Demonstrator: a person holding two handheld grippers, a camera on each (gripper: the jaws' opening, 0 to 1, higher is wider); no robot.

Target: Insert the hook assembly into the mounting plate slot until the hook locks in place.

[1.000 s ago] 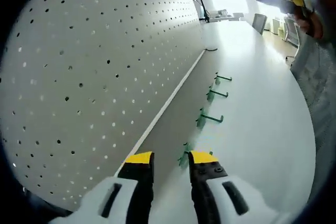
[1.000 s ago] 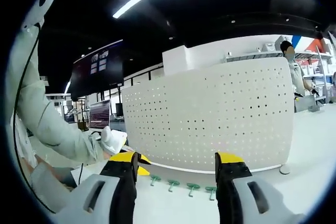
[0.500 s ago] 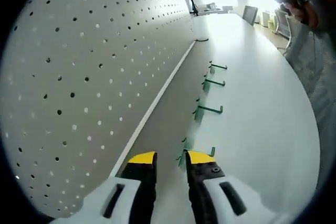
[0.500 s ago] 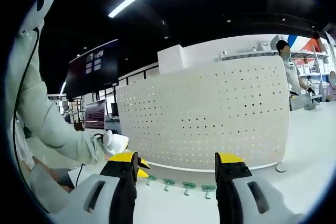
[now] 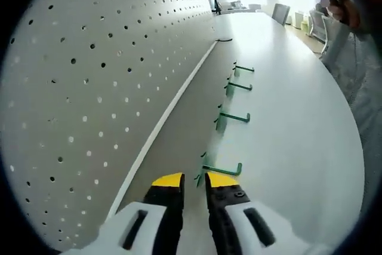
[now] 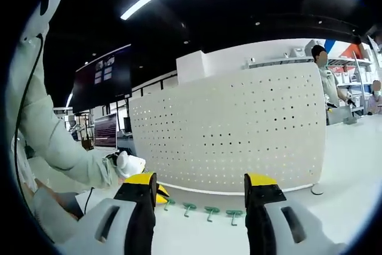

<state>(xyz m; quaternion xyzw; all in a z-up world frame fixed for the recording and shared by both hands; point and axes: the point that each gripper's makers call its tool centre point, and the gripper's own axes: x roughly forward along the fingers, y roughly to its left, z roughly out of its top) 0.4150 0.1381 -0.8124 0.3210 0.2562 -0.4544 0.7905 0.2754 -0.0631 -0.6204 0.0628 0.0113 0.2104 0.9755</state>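
Four green hooks (image 5: 234, 117) are lying in a row on the white table (image 5: 286, 123), mid-frame, beside the pegboard (image 5: 101, 76) filling the left. Your left claw (image 5: 194, 181) is hovering narrowly parted, gripping nothing, tips at the nearest hook (image 5: 219, 170). Your right claw (image 6: 202, 182) is gaping wide, empty, facing the pegboard.

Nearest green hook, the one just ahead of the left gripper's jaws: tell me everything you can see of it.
The nearest green hook is a thin, green-coated wire piece with a straight shank and an upturned tip. It lies flat on the white table, first in a row of four beside the pegboard. The left gripper, jaws narrowly apart, sits just short of it; contact is unclear.
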